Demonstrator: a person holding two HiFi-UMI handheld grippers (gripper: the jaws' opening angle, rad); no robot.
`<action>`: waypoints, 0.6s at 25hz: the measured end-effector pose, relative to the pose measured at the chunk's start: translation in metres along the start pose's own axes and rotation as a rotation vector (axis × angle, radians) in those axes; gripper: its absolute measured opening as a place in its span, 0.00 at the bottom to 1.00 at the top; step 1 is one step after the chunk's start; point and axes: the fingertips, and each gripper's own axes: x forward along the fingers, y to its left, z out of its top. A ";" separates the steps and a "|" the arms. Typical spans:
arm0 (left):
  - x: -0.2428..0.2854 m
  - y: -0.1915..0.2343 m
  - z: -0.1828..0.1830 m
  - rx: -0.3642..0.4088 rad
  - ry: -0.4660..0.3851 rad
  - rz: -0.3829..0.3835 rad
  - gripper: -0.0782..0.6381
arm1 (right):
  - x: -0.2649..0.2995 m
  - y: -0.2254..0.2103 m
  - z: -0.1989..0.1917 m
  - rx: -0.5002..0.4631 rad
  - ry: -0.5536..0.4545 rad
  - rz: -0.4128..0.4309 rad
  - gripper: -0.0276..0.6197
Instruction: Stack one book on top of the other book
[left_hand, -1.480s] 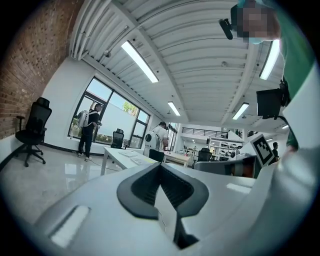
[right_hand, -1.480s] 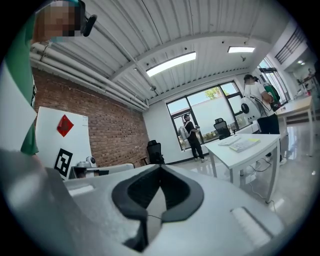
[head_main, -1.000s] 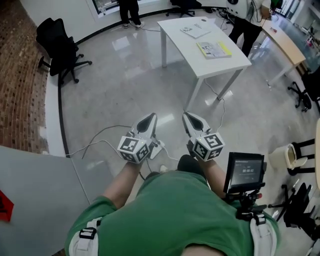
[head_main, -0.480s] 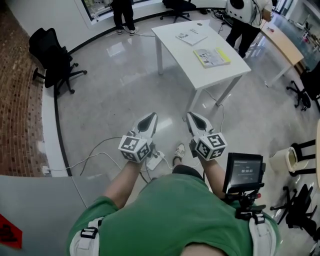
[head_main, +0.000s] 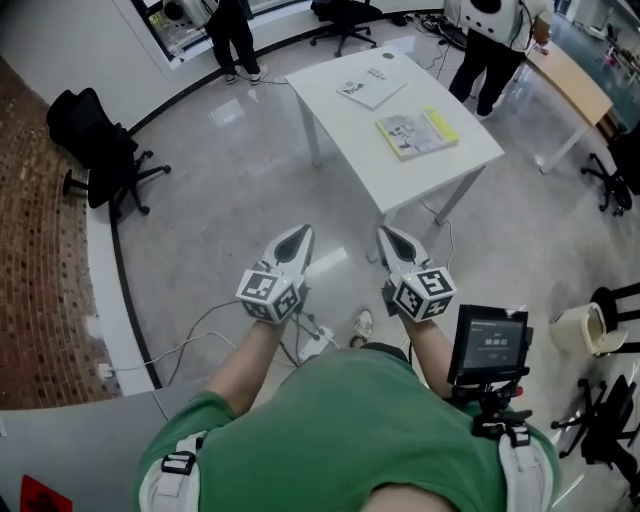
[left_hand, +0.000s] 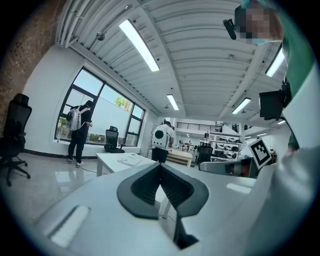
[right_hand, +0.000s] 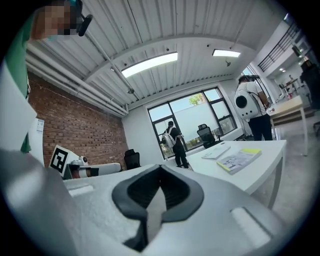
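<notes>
Our left gripper (head_main: 296, 234) and right gripper (head_main: 386, 234) have jaws closed, empty; the yellow book (head_main: 417, 133) and white book (head_main: 371, 88) lie apart on the desk (head_main: 345, 130).

Head view looks steeply down from up high, with the white table (head_main: 340, 125) well ahead. Left gripper view and right gripper view both face that table level, from afar, so all three share it.
</notes>
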 end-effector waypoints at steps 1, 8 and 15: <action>0.010 0.001 0.002 0.007 0.005 -0.001 0.11 | 0.005 -0.009 0.003 0.005 -0.005 0.001 0.04; 0.043 0.015 0.021 0.040 0.007 0.040 0.11 | 0.036 -0.029 0.015 0.010 -0.009 0.055 0.04; 0.058 0.036 0.029 0.047 0.028 0.079 0.11 | 0.064 -0.035 0.024 0.015 0.005 0.097 0.04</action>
